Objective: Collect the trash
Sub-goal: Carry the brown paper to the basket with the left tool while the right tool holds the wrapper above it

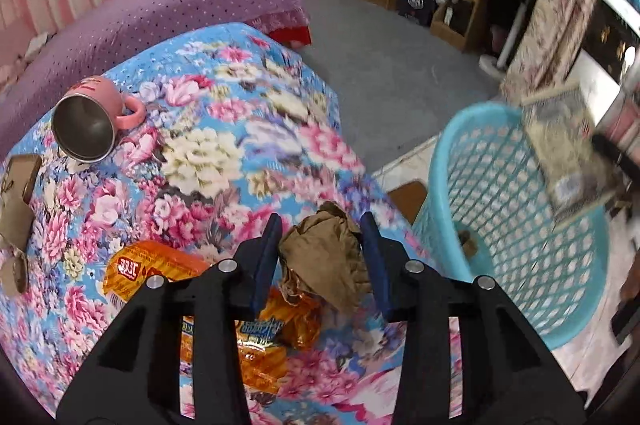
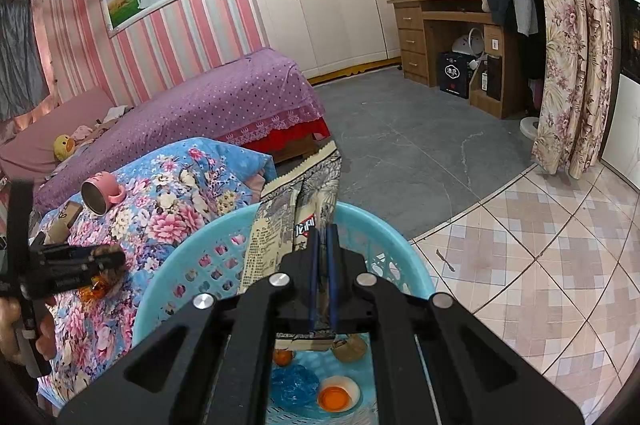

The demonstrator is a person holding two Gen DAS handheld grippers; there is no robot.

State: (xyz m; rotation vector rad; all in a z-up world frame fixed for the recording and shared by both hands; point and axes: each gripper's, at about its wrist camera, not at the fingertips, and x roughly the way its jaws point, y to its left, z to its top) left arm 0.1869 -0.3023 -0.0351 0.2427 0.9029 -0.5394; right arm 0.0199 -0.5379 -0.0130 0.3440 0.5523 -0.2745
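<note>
On the flowered blue quilt (image 1: 224, 153) lies a crumpled brown paper (image 1: 320, 261). My left gripper (image 1: 321, 219) has a blue pad pressed against each side of it, so it is shut on the paper. An orange snack wrapper (image 1: 160, 265) lies flat under and left of it. The left gripper (image 2: 116, 261) also shows at the left edge of the right wrist view, a hand behind it. My right gripper (image 2: 322, 231) is shut on a grey patterned snack bag (image 2: 296, 193), held upright over the turquoise basket (image 2: 192, 237). In the left wrist view that bag (image 1: 568, 161) hangs blurred above the basket (image 1: 520, 225).
The basket bottom holds an eggshell (image 2: 336, 395), blue plastic (image 2: 294, 385) and a brown shell (image 2: 348, 347). A pink mug (image 1: 92, 121) lies on its side on the quilt, with cardboard pieces (image 1: 16, 209) to its left. Behind are a purple bed (image 2: 224, 97), a wooden desk (image 2: 452, 37) and a curtain (image 2: 572, 65).
</note>
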